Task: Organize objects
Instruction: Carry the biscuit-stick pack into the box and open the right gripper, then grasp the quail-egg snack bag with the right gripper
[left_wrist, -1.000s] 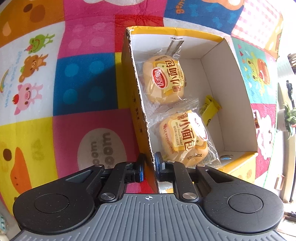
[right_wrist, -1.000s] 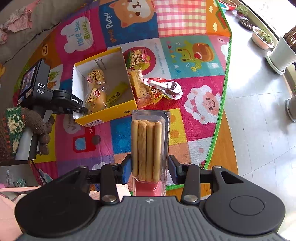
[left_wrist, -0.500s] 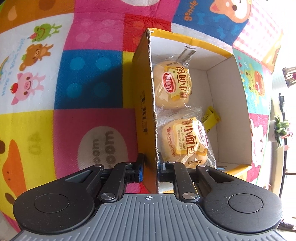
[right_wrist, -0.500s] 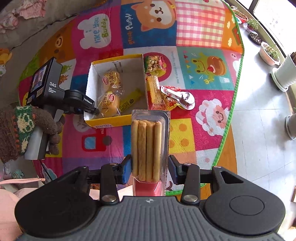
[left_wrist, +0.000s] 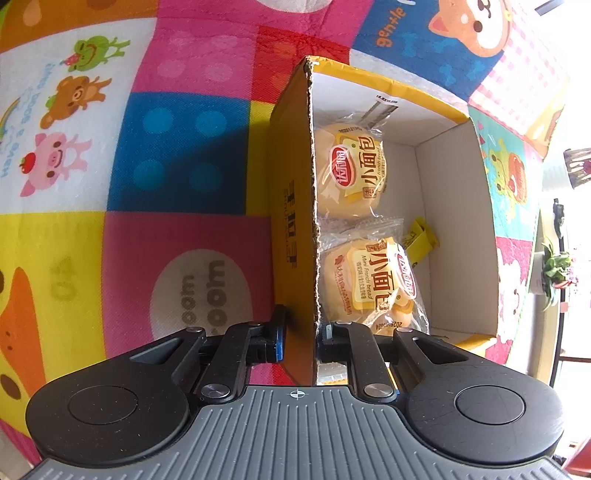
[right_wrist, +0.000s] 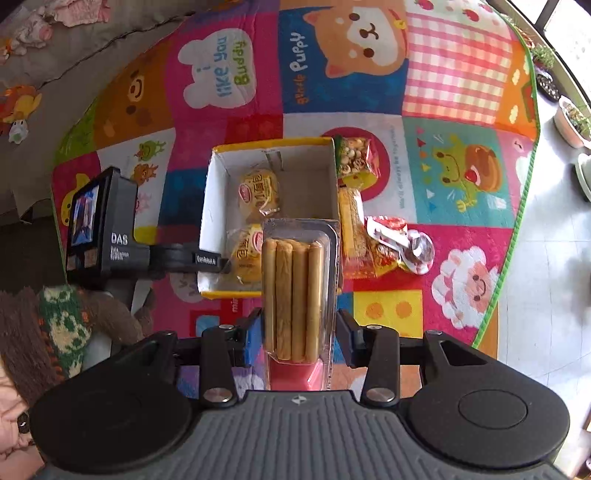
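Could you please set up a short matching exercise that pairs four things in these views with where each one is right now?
Things:
1. biscuit stick pack
2. two wrapped mini breads
3. box wall
4. silver and red wrapper

Places:
A. lying on the play mat, outside the box
B. lying inside the box
C. pinched by the left gripper
D. held in the right gripper

Pairs: 1-D, 2-B, 3-C, 4-A
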